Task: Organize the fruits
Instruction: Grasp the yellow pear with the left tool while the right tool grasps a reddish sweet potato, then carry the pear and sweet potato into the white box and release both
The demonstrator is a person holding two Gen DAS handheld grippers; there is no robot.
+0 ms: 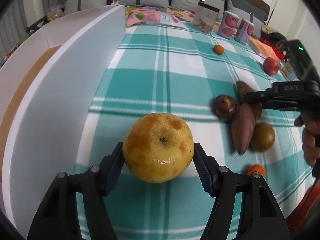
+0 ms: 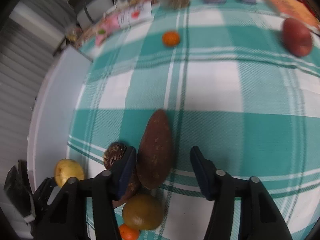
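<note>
Left tongs (image 1: 158, 160): both blue pads pressed on the flanks of the large round yellow fruit with brown blotches (image 1: 158, 148), stem dimple facing up toward the camera. Fruit is clamped, sits dead centre between the tips, no long axis to speak of.

Right tongs (image 2: 163, 170): half spread, nothing clamped. The long brown spindle-shaped sweet potato (image 2: 155, 152) lies in the gap, hard against the left pad; right pad stands clear of it w/ bare cloth between. Its long axis runs straight away from the tongs, pointed end far, blunt end near. So the squeeze would come across the narrow width (judged the better way to take it). Jaws need only close on it; a small shift to centre would even the contact.

Crowding on the left-pad side: a dark brown rough-skinned round fruit (image 2: 115, 154) is just outside the left pad, and a dull olive-green round fruit (image 2: 142, 212) w/ a small orange mandarin (image 2: 128, 231) sits below the tongs' throat. Risk: left pad nudges those neighbours.

Open room: teal-and-white checked cloth (image 2: 230, 120) ahead and right of the right tongs is bare. A white flat panel (image 1: 66, 92) stands close to the left of the left tongs, an edge to mind.
</note>
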